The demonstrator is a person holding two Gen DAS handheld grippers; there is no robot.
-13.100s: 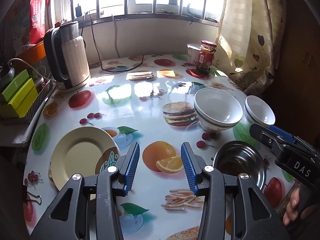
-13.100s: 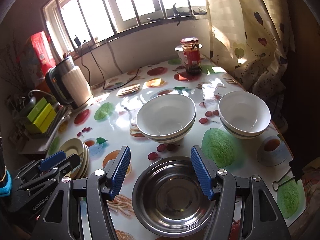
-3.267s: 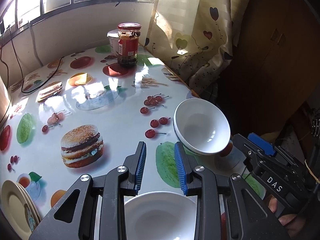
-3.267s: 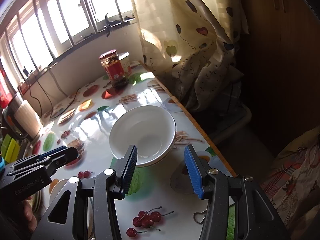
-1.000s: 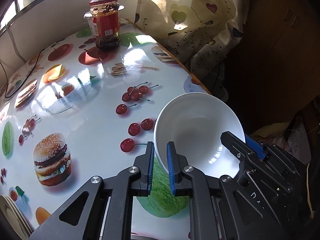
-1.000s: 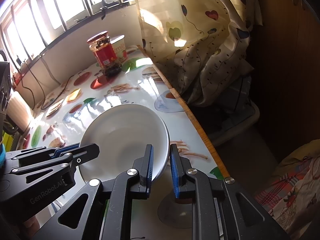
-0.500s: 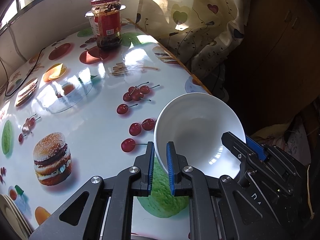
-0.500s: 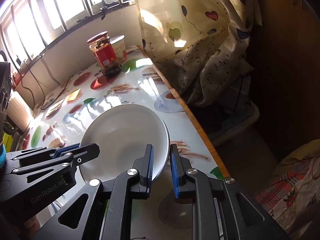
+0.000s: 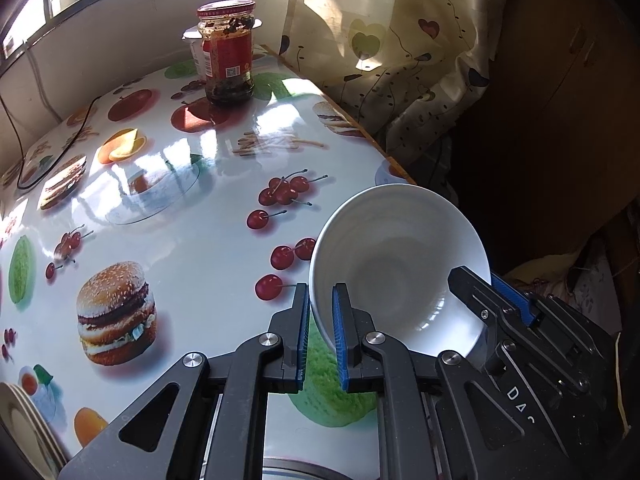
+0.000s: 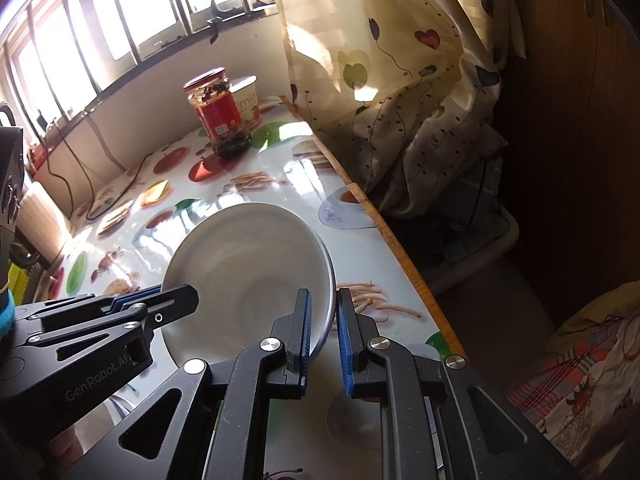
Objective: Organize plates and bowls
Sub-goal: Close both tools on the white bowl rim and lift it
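The white bowl (image 9: 400, 264) is near the right edge of the table (image 9: 180, 220), held between two claws. It looks tipped, and I cannot tell if its bottom touches the table.

I think the bowl is hard and smooth. It would be slippery, and it could break if it fell off that edge. It does not look very heavy. The best place to hold it is the thin rim, one claw on each side, so it does not swing.

On the left, a stack of plates (image 9: 24, 424) sits at the table edge. Further back stand a jar with a red label (image 9: 227, 54) and a white cup (image 10: 249, 102) just behind it. On the right hangs a curtain (image 9: 400, 52) with hearts on it.

The left claw (image 9: 320, 336) is almost fully closed. It pinches the left rim of the bowl, with one blue pad inside and one outside.

The right claw (image 10: 323, 332) is closing. The right rim is between its blue pads (image 10: 305, 328), and they look tight on it.

At the bottom of the left view, a bit of a shiny metal bowl (image 9: 296, 474) peeks out.
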